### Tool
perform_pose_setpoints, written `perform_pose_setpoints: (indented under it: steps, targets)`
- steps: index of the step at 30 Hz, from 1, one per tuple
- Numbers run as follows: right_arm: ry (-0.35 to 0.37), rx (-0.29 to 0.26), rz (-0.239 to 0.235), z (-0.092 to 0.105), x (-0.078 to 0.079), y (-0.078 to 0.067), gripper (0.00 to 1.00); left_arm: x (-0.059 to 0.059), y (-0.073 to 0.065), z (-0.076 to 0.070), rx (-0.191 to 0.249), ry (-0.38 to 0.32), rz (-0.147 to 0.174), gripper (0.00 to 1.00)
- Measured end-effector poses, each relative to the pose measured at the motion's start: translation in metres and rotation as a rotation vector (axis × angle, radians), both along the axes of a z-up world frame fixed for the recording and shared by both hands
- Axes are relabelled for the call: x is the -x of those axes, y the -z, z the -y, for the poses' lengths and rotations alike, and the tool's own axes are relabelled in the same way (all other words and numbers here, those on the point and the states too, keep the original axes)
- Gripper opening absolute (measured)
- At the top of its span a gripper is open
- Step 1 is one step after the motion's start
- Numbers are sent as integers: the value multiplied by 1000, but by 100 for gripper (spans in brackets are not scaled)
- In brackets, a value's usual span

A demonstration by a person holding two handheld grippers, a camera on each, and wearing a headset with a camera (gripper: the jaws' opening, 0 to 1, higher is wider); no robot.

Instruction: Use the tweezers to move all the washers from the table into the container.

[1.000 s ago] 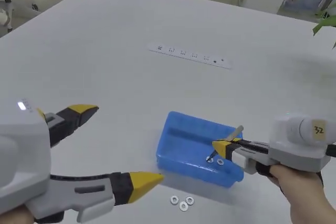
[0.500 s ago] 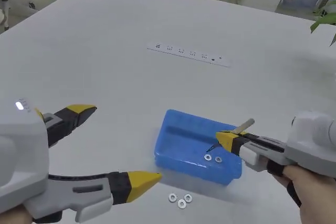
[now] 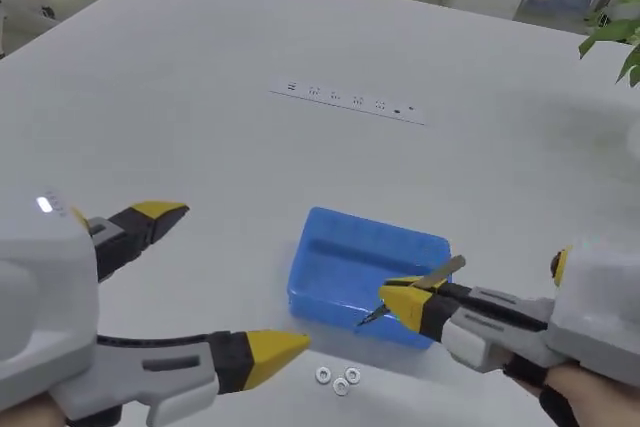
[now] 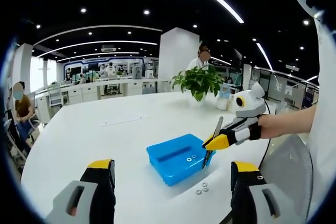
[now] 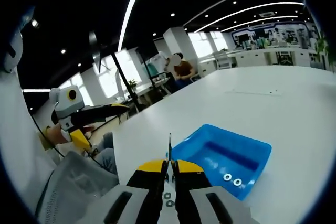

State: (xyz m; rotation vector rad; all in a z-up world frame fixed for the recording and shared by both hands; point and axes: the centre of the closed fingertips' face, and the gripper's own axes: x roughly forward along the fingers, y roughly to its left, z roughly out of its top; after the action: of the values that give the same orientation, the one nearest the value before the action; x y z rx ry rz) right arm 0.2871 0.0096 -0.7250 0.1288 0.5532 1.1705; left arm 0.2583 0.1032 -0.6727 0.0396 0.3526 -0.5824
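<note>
My right gripper (image 3: 400, 299), clamped on the tweezers (image 3: 372, 316), has left the container (image 3: 350, 227); next I lower onto three table washers (image 3: 339, 379)

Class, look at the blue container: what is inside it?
Two washers lie on the floor of the blue container. In the head view, the right hand-held gripper and its tweezers cover that corner, hiding them.
</note>
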Motion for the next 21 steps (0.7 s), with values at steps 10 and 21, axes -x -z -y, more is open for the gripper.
perform_pose_setpoints:
  steps: [10, 21]
  targets:
    - [-64, 108, -38, 0, 10, 38, 3, 3, 2, -1, -4, 2, -10, 93]
    - [-155, 229, 25, -2, 17, 58, 3, 4, 5, 1, -25, 14, -18, 93]
